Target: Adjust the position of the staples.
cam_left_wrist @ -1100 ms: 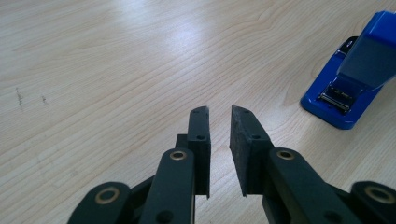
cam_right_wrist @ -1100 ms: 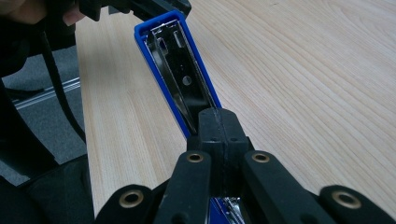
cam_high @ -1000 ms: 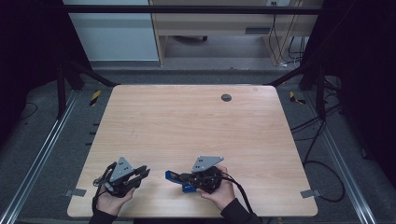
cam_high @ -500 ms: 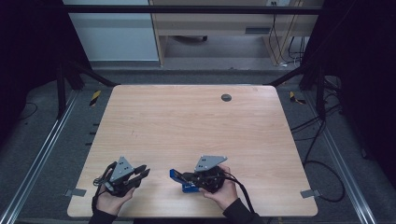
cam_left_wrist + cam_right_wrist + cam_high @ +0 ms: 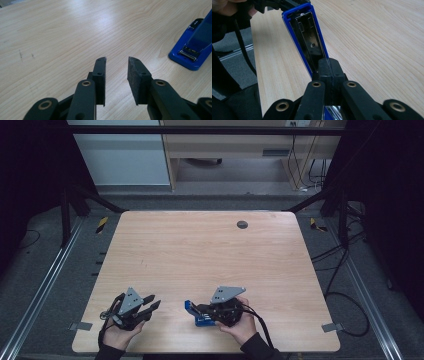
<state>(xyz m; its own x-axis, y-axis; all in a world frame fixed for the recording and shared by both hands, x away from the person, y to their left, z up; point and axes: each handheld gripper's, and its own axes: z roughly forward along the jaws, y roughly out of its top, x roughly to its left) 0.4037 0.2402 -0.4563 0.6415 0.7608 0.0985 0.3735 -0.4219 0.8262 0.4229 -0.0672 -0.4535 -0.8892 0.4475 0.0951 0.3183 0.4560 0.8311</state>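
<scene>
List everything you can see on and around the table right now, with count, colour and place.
stapler: one, blue with a metal inside, near edge of the table, its opened top part pinched by the right gripper
table: one, light wood, centre, with a dark round grommet near its far edge
cabinet: one, white, on the floor beyond the table
left gripper: one, black, near left, jaws apart and just been opening, nothing between them
right gripper: one, black, near centre, shut on the stapler
hands: two, at the near edge
</scene>
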